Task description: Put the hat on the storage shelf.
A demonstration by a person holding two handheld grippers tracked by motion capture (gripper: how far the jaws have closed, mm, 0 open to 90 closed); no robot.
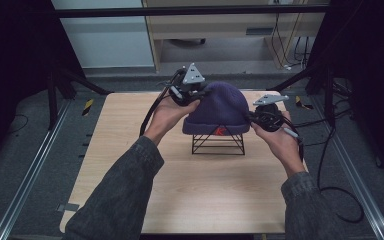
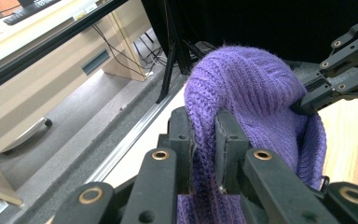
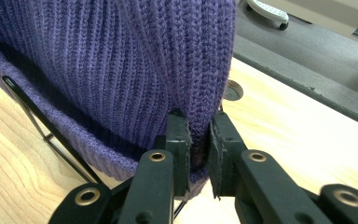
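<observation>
the purple ribbed knit beanie (image 1: 221, 107) covers a black wire stand (image 1: 218, 143) (top hidden) on the wooden table (image 1: 190, 190); left tongs (image 2: 204, 135) and right tongs (image 3: 198, 140) each pinch its fabric.

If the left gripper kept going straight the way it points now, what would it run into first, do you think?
The left gripper is already clamped on the purple knit hat, so it would push straight into that knit; beyond it, probably the right gripper, though depth is unclear.
</observation>
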